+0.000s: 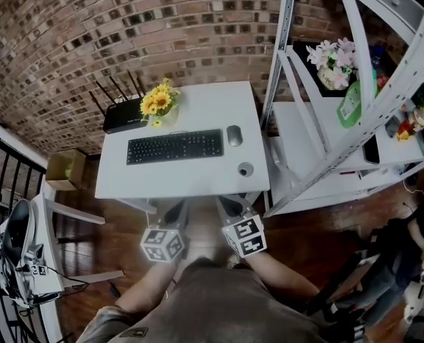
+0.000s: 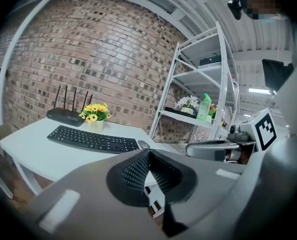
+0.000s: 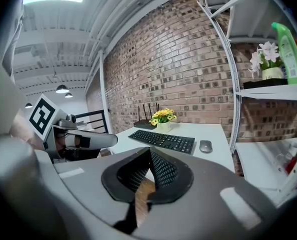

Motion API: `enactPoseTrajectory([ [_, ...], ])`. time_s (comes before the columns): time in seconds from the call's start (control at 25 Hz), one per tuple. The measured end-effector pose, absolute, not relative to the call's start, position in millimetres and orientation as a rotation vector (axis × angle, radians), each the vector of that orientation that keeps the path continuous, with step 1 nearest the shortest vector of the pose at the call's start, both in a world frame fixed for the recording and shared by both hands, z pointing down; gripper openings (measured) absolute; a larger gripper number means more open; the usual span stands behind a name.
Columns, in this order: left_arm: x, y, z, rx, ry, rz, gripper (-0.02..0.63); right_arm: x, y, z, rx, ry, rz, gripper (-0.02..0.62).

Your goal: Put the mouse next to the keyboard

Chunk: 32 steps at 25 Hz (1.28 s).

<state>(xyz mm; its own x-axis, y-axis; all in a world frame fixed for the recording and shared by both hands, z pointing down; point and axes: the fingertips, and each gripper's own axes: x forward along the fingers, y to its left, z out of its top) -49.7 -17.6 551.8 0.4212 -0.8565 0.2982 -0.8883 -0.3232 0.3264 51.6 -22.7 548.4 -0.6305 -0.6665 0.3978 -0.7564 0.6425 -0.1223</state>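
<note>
A black keyboard (image 1: 175,146) lies across the middle of the white table (image 1: 198,181). A grey mouse (image 1: 234,135) rests just off its right end, a small gap apart. Both grippers hang side by side below the table's near edge, away from the objects. My left gripper (image 1: 174,211) is shut with nothing in it, and my right gripper (image 1: 231,206) is likewise shut and empty. In the left gripper view the keyboard (image 2: 91,139) and mouse (image 2: 144,144) lie beyond the closed jaws. The right gripper view shows the keyboard (image 3: 162,140) and mouse (image 3: 205,146) ahead.
A pot of yellow flowers (image 1: 159,102) and a black router (image 1: 123,114) stand at the table's back left. A small round grey object (image 1: 245,168) sits at the front right. A white shelf rack (image 1: 319,141) rises to the right; a cardboard box (image 1: 64,168) is on the floor at the left.
</note>
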Motion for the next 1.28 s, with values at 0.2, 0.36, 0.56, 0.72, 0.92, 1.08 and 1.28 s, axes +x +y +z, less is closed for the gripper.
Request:
enactPoseTrajectory([
  [0.2, -49.0, -15.8, 540.3, 2.273, -1.463, 0.063, 0.002, 46.1, -16.6, 537.5, 1.155, -2.553, 0.372, 0.014],
  [0.36, -52.9, -14.8, 534.4, 2.290, -1.447, 0.048, 0.002, 41.9, -14.9, 535.4, 1.172, -2.544, 0.366, 0.014],
  [0.56, -60.8, -9.4, 537.6, 2.297, -1.431, 0.054, 0.002, 31.5, -8.5, 537.2, 1.170, -2.536, 0.368, 0.014],
  [0.72, -62.8, -8.1, 537.7, 2.311, -1.409, 0.056, 0.002, 28.0, -5.5, 538.1, 1.186, -2.525, 0.368, 0.013],
  [0.92, -65.8, -5.8, 542.8, 2.309, -1.385, 0.057, 0.002, 25.5, -0.7, 541.0, 1.203, -2.509, 0.370, 0.014],
  [1.08, -67.9, -4.5, 544.1, 2.311, -1.371, 0.054, 0.002, 24.5, 0.3, 542.1, 1.213, -2.493, 0.370, 0.013],
  [1.28, -73.9, -4.2, 543.9, 2.312, -1.362, 0.051, 0.002, 18.3, 0.2, 540.7, 1.217, -2.484, 0.366, 0.014],
])
